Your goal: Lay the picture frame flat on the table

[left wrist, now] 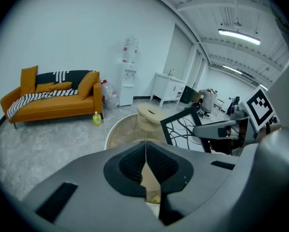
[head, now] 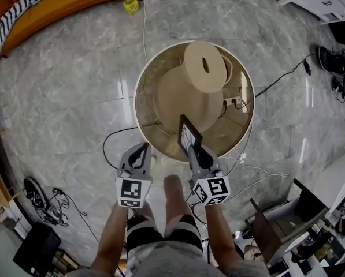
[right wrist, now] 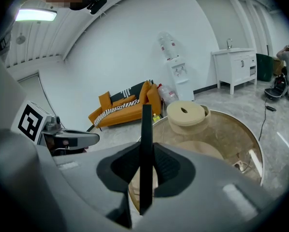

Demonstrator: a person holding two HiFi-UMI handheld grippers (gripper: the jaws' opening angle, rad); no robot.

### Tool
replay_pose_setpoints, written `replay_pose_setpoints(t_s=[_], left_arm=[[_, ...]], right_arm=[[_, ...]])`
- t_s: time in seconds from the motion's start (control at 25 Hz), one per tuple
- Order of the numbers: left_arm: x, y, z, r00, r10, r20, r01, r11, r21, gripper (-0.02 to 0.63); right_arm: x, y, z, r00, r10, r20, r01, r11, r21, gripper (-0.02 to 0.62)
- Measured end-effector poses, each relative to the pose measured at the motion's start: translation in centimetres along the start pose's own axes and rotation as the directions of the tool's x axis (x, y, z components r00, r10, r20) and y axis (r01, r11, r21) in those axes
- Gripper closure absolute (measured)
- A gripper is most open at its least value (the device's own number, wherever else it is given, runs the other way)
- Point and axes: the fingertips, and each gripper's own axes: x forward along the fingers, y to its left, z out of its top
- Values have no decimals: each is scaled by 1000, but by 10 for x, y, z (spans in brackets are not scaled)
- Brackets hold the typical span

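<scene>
Pinching the black picture frame [right wrist: 145, 129] by its lower edge, the right gripper [right wrist: 144, 170] holds it upright, edge-on between the pads | frame raised over the near rim of the round glass table [head: 138, 105] | open tabletop beyond the fingers | left gripper [left wrist: 145, 161] pressed together on nothing, just beside, at the rim's outer edge

Rnd glass tbl [head: 146, 91] on marble flr [head: 74, 79]; sofa [head: 62, 2], bottle [head: 130, 4], cable [head: 279, 81] on flr.
</scene>
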Motion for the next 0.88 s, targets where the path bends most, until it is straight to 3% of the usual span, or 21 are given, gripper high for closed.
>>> replay_pose_setpoints(t_s=[0.48, 0.88], left_arm=[[48, 13, -76, 998, 7, -70, -9, 1000, -26, 584], [82, 9, -113, 995, -5, -98, 1, 999, -43, 584]], right_arm=[[38, -22, -83, 995, 1, -100, 4, 999, 49, 528], [53, -45, -119, 992, 19, -123, -6, 995, 103, 528]])
